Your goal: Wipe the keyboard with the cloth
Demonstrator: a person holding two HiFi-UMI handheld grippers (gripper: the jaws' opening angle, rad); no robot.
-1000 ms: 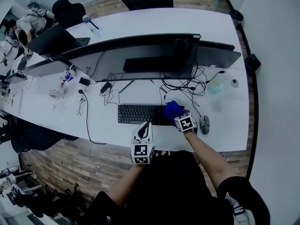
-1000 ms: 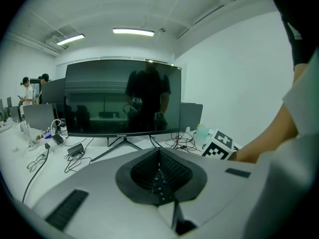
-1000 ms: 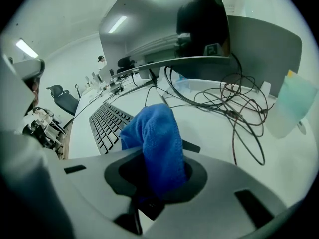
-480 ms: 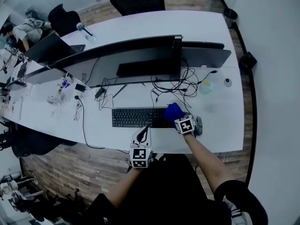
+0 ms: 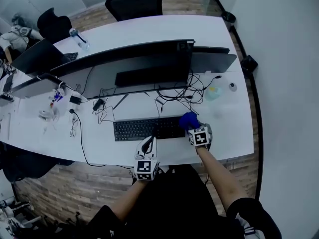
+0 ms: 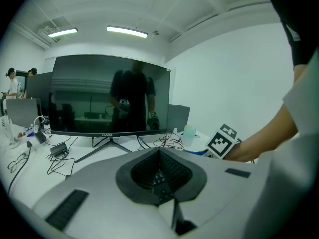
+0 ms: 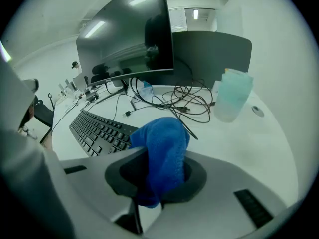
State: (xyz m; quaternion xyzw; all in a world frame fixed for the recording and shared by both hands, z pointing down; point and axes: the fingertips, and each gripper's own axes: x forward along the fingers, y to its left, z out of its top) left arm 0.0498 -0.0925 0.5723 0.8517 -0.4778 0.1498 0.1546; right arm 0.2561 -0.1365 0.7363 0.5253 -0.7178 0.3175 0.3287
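A black keyboard (image 5: 144, 129) lies on the white desk (image 5: 234, 133) in front of a curved monitor (image 5: 149, 66). My right gripper (image 5: 192, 127) is shut on a blue cloth (image 5: 188, 119), which sits at the keyboard's right end. In the right gripper view the cloth (image 7: 162, 148) bulges up from between the jaws of that gripper (image 7: 158, 180), and the keyboard (image 7: 97, 131) lies to its left. My left gripper (image 5: 150, 142) hovers at the desk's front edge, just short of the keyboard, shut with nothing in it. The left gripper view shows its closed tips (image 6: 160, 169) aimed at the monitor.
Tangled cables (image 5: 179, 91) lie between monitor and keyboard. A translucent cup (image 7: 232, 96) stands at the right, also in the head view (image 5: 213, 92). A small round object (image 5: 232, 86) lies beyond it. A laptop (image 5: 35, 56) and a water bottle (image 5: 77, 36) sit at far left.
My right gripper has slid the blue cloth rightwards, from over the keyboard's right part to its right end. The left gripper stayed by the desk's front edge. The head view has shifted.
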